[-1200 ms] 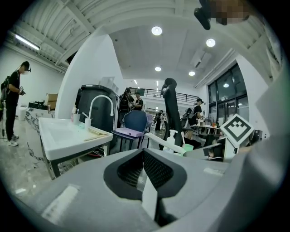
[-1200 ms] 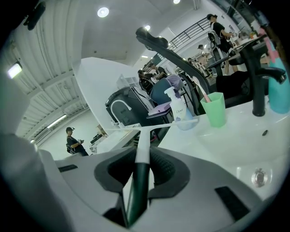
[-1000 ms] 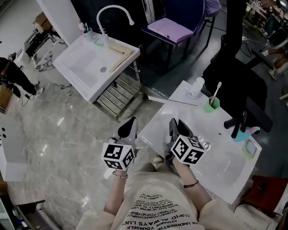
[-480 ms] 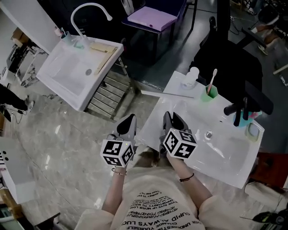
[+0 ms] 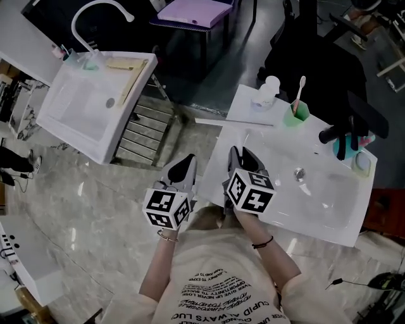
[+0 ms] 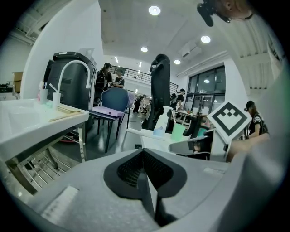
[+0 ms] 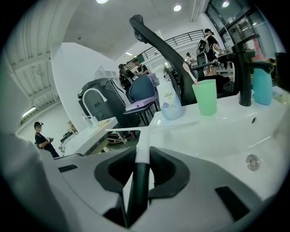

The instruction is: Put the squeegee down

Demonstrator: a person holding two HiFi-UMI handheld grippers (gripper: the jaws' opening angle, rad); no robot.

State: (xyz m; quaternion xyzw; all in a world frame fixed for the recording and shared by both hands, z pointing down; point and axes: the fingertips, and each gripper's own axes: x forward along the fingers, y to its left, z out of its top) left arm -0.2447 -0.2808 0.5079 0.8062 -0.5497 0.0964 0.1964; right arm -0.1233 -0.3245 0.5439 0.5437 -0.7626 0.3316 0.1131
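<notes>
My right gripper [image 5: 243, 159] is shut on the squeegee's handle [image 7: 139, 179], which is black near the jaws and white further out. Its thin white blade [image 5: 234, 121] lies crosswise above the near-left corner of the white washbasin [image 5: 329, 218]. In the right gripper view the blade [image 7: 124, 130] shows as a T ahead of the gripper [image 7: 141, 156]. My left gripper [image 5: 183, 169] hovers over the floor just left of the basin. In its own view the left gripper [image 6: 145, 170] is shut, its pads together with nothing between them.
On the basin stand a black faucet [image 5: 345, 136], a green cup with a toothbrush [image 5: 297, 111], a white bottle [image 5: 266, 92] and a teal cup [image 5: 362, 161]. A second white sink [image 5: 76, 120] with a curved white tap stands at the left. A purple-seated chair [image 5: 196, 11] is behind.
Both grippers have sunk a little and tipped downward. The right one has kept its hold on the squeegee, still over the basin's near-left corner.
</notes>
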